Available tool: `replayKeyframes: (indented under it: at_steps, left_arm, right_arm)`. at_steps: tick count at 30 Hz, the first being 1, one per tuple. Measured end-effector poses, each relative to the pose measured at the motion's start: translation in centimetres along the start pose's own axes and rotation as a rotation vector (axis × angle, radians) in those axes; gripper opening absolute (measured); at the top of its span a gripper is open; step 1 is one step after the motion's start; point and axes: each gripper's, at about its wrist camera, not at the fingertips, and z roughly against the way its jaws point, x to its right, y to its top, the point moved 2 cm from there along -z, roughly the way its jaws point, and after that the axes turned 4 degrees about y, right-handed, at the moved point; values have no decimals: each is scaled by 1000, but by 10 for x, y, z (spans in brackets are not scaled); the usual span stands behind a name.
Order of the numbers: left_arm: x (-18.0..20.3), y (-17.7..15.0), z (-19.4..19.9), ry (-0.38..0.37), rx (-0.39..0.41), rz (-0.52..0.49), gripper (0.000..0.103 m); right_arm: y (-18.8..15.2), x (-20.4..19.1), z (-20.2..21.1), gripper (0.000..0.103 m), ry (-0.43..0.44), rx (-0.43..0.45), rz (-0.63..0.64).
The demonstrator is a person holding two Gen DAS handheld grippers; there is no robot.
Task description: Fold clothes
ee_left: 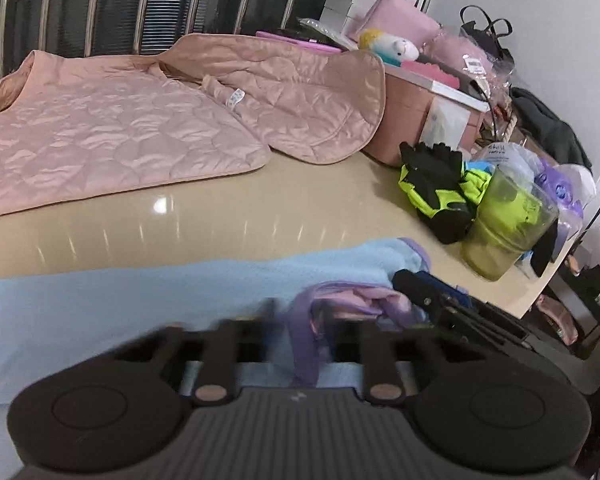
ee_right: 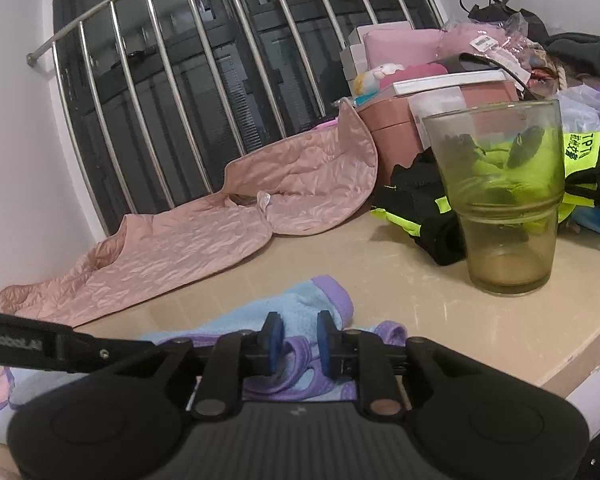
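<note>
now blue garment (ee_right: 260,312) lies between right tool's (ee_right: 298,346) narrow jaws, pads apart.

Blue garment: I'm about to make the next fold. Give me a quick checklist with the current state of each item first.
1. Right gripper clamped on the purple hem: not ok. The pads stand apart and the hem lies loose between them.
2. Left gripper holding the cloth: cannot tell. The view is blurred, with purple trim running between its fingers.
3. Blue garment lying flat: not ok. It is bunched at the right end.
4. Bare table beyond the garment for folding: ok. The pink quilted jacket lies apart from it.
5. Green glass out of the way: ok. It is upright, to the right and apart from the garment.
</note>
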Motion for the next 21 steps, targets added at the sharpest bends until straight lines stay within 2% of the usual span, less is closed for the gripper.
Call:
replayKeyframes:
  at_steps: [2, 4, 8, 10, 13, 17, 21]
  left_arm:
    - [0, -3, 8, -16, 8, -11, 6]
    - [3, -6, 17, -36, 27, -33, 6]
    - [8, -14, 13, 17, -6, -69, 6]
    - [8, -15, 15, 15, -4, -65, 6]
    - [10, -15, 22, 10, 6, -90, 6]
    - [11, -23, 20, 20, -7, -103, 6]
    - [8, -27, 18, 20, -14, -86, 7]
  right_arm:
    - [0, 1, 0, 19, 6, 2, -5]
    - [1, 2, 0, 26, 21, 1, -10]
    - [0, -2, 2, 30, 19, 3, 7]
    - [3, -4, 9, 35, 2, 18, 2]
    - [6, -8, 26, 65, -32, 64, 25]
    - [0, -3, 29, 67, -121, 6, -23]
    - [-2, -3, 24, 68, -133, 0, -49]
